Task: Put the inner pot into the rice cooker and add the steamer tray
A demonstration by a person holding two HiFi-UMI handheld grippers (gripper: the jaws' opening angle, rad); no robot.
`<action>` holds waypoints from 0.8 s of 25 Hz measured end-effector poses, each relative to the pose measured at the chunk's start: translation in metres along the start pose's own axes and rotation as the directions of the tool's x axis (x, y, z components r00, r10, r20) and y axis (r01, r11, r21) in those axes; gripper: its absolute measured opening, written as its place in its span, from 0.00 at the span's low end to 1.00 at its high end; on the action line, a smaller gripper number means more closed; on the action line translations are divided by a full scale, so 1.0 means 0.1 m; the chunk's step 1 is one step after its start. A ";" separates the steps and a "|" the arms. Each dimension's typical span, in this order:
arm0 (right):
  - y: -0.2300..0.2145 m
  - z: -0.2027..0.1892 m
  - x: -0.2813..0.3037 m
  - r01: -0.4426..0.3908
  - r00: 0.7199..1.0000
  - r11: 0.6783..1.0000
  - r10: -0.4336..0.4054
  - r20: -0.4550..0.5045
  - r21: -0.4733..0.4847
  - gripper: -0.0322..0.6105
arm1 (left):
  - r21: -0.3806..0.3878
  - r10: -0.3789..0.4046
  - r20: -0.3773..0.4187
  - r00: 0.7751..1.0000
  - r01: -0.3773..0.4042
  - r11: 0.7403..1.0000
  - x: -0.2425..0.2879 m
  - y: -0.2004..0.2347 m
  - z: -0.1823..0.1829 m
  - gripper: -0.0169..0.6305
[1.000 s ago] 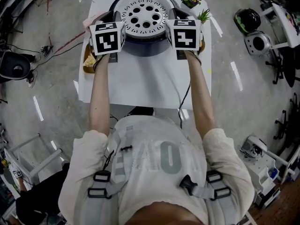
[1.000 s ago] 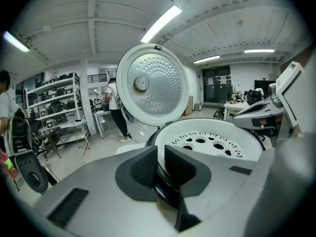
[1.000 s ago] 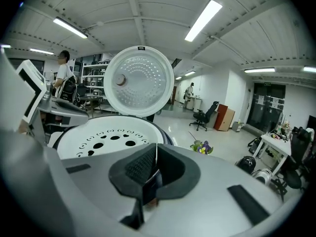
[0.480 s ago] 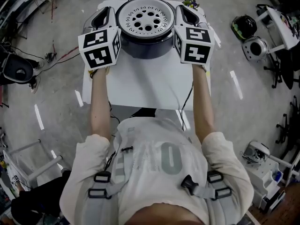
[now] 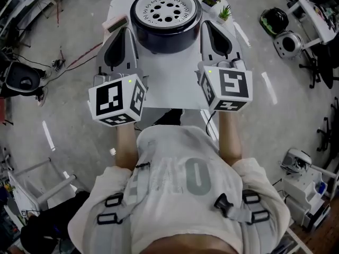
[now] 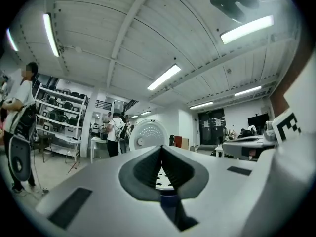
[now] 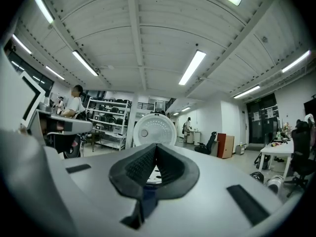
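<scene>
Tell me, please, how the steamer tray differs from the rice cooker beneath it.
The steamer tray is pale and pierced with round holes; the rice cooker is dark with a plain wall. The tray is a shallow disc on top; the cooker is a deeper drum on the table. Both are round and concentric.

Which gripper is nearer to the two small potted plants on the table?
Right. The right gripper points close beside the potted plants; the left gripper is on the other side of the rice cooker, farther from them.
</scene>
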State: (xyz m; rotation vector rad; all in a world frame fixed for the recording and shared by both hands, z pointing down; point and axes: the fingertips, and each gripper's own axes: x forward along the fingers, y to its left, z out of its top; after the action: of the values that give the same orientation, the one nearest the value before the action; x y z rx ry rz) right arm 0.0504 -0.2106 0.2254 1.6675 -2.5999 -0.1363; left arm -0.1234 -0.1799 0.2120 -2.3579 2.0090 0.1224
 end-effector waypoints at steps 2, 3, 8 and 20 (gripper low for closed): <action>0.05 -0.11 -0.17 0.007 1.000 1.000 -0.007 -0.006 0.024 0.06 | -0.019 -0.015 0.004 1.000 0.016 1.000 -0.15 -0.07 -0.04 0.06; 0.07 -0.18 -0.23 0.010 1.000 0.999 -0.010 -0.014 0.034 0.06 | -0.023 -0.021 0.007 1.000 0.021 1.000 -0.19 -0.09 -0.07 0.06; 0.16 -0.43 -0.37 0.020 0.997 0.998 -0.016 -0.076 0.054 0.06 | -0.040 -0.030 -0.006 1.000 0.030 0.999 -0.28 -0.14 -0.25 0.06; 0.19 -0.35 -0.42 0.002 0.999 1.000 -0.002 -0.045 0.018 0.06 | -0.016 -0.059 -0.014 0.998 0.058 0.998 -0.30 -0.30 -0.29 0.06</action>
State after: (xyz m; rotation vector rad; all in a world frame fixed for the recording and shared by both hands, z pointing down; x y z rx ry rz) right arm 0.0541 -0.1662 0.2628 1.6591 -2.5751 -0.0745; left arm -0.0975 -0.1482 0.2428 -2.4313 1.9501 0.1203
